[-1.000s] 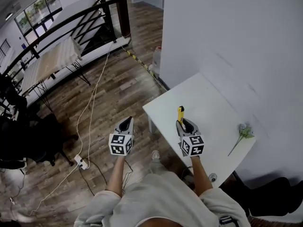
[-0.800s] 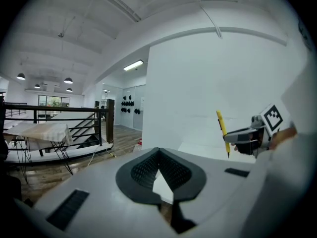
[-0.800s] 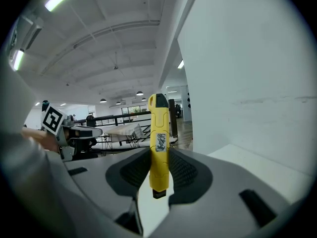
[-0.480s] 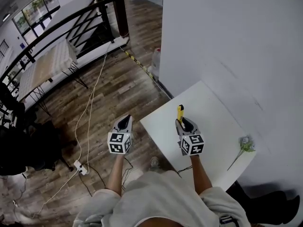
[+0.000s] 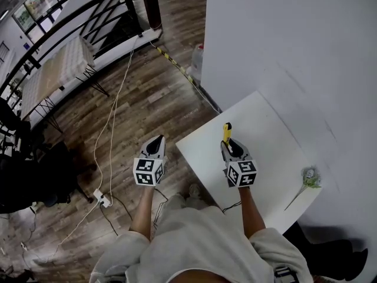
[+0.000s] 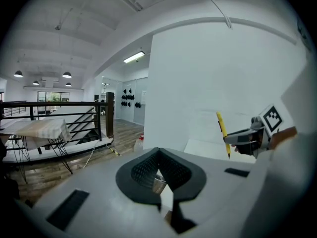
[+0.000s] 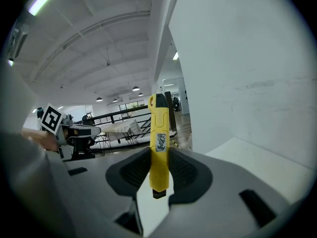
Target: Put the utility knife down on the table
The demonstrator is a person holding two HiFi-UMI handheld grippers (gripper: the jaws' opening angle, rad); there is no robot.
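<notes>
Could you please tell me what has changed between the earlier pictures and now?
Both grippers have moved slightly forward. The right gripper now carries the utility knife a little further in over the table. Nothing was taken hold of or let go. Unchanged: the knife stays clamped, not yet on the table; the left gripper stays shut and empty beside the table; the flower lies untouched.

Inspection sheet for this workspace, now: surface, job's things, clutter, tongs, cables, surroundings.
Surface: white table, mostly bare.
Job's things: yellow utility knife, held upright over the table, not yet set down.
Clutter: flower sprig near the table's right edge.
Tongs: right tongs shut on the utility knife; left tongs shut, empty, beside the table.
Cables: white cables and power strip on the wood floor.
Surroundings: white wall, black railing.
</notes>
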